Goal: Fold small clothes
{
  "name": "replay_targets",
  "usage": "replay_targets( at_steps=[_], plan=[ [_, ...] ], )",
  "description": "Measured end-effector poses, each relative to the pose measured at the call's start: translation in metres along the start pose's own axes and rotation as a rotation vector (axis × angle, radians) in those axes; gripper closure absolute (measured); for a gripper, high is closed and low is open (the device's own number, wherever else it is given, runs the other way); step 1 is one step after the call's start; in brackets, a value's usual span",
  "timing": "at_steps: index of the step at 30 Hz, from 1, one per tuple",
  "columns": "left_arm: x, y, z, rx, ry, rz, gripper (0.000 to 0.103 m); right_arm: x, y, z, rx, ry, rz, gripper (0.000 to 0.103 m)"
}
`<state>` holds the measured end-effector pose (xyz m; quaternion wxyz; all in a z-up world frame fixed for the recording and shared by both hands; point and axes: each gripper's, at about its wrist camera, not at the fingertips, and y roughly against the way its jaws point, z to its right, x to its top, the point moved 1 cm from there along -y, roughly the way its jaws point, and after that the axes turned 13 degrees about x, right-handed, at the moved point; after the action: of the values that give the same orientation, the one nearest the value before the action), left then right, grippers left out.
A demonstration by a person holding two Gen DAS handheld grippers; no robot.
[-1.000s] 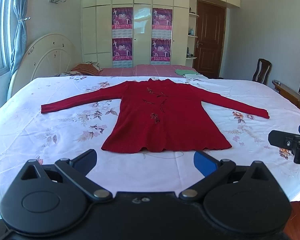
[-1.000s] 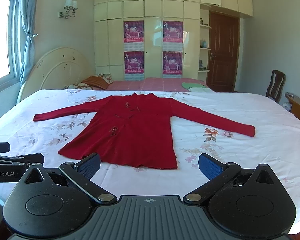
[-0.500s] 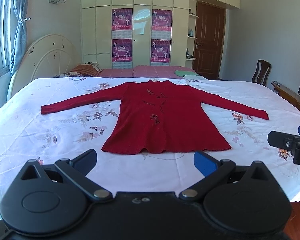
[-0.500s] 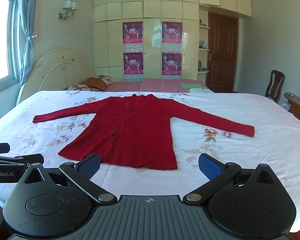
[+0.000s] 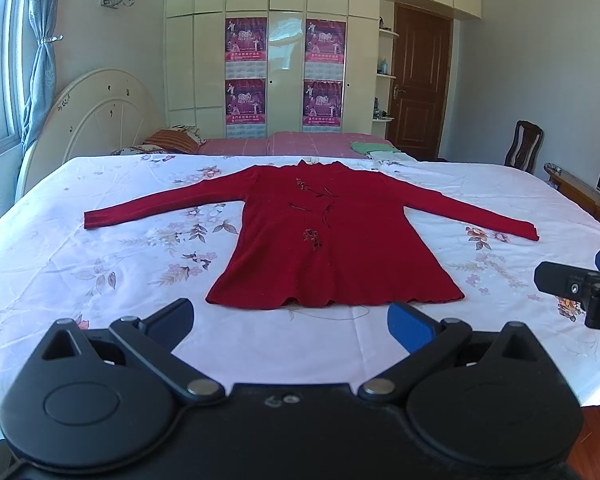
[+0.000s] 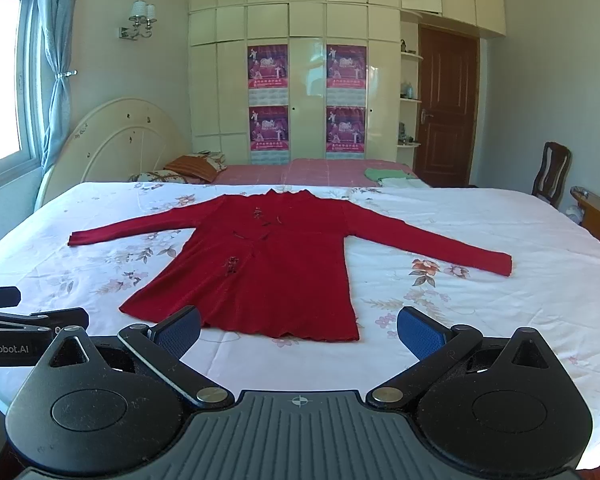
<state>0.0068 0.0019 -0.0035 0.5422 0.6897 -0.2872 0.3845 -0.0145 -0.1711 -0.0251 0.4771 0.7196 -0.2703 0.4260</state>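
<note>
A red long-sleeved top point(image 5: 336, 248) lies flat and face up on the floral bedsheet point(image 5: 100, 272), hem toward the cameras, collar toward the far side of the bed, so its body runs away from both claws while the two sleeves stretch crosswise, angling slightly toward the near edge. Starting at the left, the left sleeve cuff point(image 5: 94, 220) rests well out on the sheet, up and to the left of the left gripper point(image 5: 292, 320), whose blue-padded fingers stand wide apart and hold nothing; that claw hovers near the foot of the bed, just short of the hem point(image 5: 332, 300), roughly centred on the body. Moving right, the right gripper point(image 6: 300, 330) is likewise spread wide and empty, sitting just short of the hem's right half, with the right corner of the hem point(image 6: 354, 336) almost straight ahead. Farthest right, the right sleeve cuff point(image 6: 504, 266) lies beyond and to the right of that claw, clearly nearer to it than to the left one. By this layout, each hand would naturally take the sleeve on its own side, reaching forward and outward, folding across the garment's long axis. No fold looks started yet.
</note>
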Motion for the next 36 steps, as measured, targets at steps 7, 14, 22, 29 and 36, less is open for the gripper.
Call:
replay_targets(
  at_steps=[7, 14, 22, 29, 36],
  plan=[
    [0.0, 0.0, -0.001, -0.002, -0.001, -0.001, 0.0, 0.001, -0.001, 0.0, 0.001, 0.005, 0.0, 0.0],
    [0.0, 0.0, -0.001, -0.001, 0.001, -0.005, 0.0, 0.001, -0.001, -0.001, 0.0, 0.009, -0.001, 0.0],
    [-0.001, 0.003, -0.003, -0.005, 0.001, 0.0, 0.0, 0.001, -0.001, -0.001, 0.002, 0.009, -0.002, 0.0],
    [-0.004, 0.0, -0.008, 0.004, 0.006, -0.009, 0.0, 0.0, -0.005, -0.006, 0.009, 0.021, -0.005, 0.0],
    [-0.005, -0.002, -0.009, 0.011, 0.003, -0.012, 0.0, -0.002, -0.009, -0.01, 0.018, 0.027, -0.013, 0.0]
  ],
)
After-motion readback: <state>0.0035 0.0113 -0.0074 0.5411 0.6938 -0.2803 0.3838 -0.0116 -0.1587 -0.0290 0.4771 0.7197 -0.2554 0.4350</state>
